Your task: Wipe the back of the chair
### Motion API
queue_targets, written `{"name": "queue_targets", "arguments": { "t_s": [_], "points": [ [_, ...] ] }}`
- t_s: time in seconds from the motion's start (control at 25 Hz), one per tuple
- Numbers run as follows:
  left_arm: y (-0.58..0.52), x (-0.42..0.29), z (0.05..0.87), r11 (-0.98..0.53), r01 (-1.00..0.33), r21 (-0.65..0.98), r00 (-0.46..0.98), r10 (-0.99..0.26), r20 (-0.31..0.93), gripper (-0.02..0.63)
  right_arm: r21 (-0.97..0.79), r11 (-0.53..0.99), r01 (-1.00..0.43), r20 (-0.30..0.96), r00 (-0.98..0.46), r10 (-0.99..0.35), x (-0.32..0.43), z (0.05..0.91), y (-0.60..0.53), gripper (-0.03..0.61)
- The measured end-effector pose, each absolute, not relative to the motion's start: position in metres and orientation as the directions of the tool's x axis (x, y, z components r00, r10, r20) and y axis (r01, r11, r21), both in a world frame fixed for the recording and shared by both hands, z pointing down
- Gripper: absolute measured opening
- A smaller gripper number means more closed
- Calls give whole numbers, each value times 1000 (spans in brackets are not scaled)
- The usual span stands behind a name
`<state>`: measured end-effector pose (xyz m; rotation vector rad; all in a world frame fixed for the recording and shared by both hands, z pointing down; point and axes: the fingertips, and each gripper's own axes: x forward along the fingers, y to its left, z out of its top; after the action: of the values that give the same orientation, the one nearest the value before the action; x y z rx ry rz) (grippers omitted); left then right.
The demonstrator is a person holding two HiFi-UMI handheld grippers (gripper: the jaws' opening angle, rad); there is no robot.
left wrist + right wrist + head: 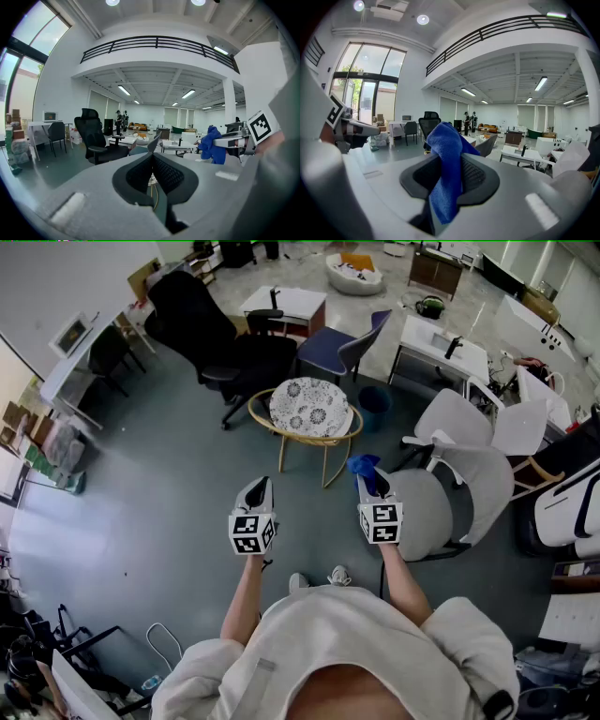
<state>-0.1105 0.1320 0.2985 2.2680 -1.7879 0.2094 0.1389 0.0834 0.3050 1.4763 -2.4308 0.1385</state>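
Observation:
My right gripper (368, 480) is shut on a blue cloth (363, 464), which hangs out of the jaws in the right gripper view (446, 178). It hovers at the left edge of a light grey office chair (441, 498), whose back (487, 479) is further right. My left gripper (256, 486) is held level with it over the floor, its jaws shut with nothing between them (153, 157). In the left gripper view the cloth (210, 145) shows at the right.
A round wicker chair with a patterned cushion (310, 408) stands just ahead of both grippers. Behind it are a black office chair (201, 324), a blue chair (337, 350) and white desks (439, 346). A blue bin (374, 405) sits by the wicker chair. More grey chairs (520, 426) crowd the right.

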Motion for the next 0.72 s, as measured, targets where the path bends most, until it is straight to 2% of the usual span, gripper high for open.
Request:
{"name": "queue_targets", "arguments": {
  "t_s": [0.72],
  "points": [
    [124,-62,301,-185,-979,85,202,-939,277,2,40,534,-845,298,-500,-813,170,316,70,104]
  ]
}}
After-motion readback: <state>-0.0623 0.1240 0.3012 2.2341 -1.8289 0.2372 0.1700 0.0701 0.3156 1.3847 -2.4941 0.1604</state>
